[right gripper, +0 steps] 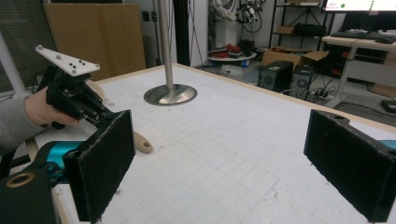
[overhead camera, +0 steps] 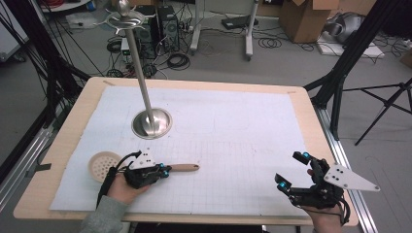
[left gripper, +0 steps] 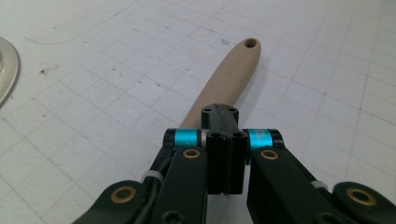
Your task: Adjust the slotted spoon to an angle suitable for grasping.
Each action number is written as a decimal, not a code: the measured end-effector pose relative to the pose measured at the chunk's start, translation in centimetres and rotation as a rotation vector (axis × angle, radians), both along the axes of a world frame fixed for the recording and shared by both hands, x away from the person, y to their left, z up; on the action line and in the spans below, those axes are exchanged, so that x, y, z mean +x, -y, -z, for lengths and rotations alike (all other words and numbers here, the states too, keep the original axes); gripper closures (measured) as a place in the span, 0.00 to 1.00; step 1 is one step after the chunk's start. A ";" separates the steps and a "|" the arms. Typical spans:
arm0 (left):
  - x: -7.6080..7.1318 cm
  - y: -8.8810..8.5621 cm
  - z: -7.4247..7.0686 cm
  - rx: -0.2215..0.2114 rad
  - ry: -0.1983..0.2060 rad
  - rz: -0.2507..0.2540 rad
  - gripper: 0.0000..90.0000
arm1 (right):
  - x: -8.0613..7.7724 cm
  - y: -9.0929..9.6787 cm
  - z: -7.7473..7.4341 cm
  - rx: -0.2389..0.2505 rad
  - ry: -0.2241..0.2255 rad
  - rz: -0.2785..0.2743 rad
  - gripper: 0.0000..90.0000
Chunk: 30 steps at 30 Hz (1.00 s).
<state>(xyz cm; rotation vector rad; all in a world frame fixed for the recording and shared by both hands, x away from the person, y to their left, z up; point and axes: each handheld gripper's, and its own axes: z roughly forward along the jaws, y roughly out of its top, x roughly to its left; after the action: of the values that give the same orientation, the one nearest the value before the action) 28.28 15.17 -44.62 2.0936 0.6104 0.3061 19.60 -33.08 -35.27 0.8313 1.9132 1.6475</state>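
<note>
A tan skimmer lies flat on the white gridded mat (overhead camera: 233, 136), its round perforated head (overhead camera: 104, 165) to the left and its handle (overhead camera: 185, 167) pointing right. My left gripper (overhead camera: 164, 171) sits low over the middle of that handle. In the left gripper view its jaws are shut together, pad against pad, and the handle (left gripper: 236, 70) runs out from under the tips; whether they touch it I cannot tell. My right gripper (overhead camera: 292, 170) hovers near the front right corner, open wide with nothing between its pads (right gripper: 105, 163).
A steel stand rises from a round base (overhead camera: 152, 123) at the mat's back left to hooks (overhead camera: 125, 19) at its top. The base also appears in the right gripper view (right gripper: 170, 94). Tripod legs and cables stand beyond the table's edges.
</note>
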 end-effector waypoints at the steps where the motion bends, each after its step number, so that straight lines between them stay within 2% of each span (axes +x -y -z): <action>1: 0.0 0.0 0.0 0.000 0.000 0.000 0.99 | 0.0 0.0 0.0 0.000 0.000 0.000 0.09; 6: 0.5 0.2 0.0 0.015 0.002 -0.019 0.99 | -0.4 0.4 0.1 0.001 -0.004 0.010 0.09; 19: 1.4 0.3 0.0 0.015 -0.004 -0.070 0.99 | -1.2 0.7 0.2 -0.004 -0.007 0.028 0.09; 21: 1.5 0.3 0.0 0.023 0.005 -0.103 0.99 | -1.3 0.8 0.2 -0.003 -0.006 0.031 0.09; 30: 1.6 0.3 0.0 0.039 0.022 -0.113 0.99 | -1.4 0.9 0.2 -0.003 -0.005 0.032 0.09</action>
<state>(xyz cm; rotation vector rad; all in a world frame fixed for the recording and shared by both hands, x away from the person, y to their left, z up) 29.91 14.83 -44.64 2.0940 0.7162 0.4072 18.19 -34.00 -35.44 0.8610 1.8953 1.6253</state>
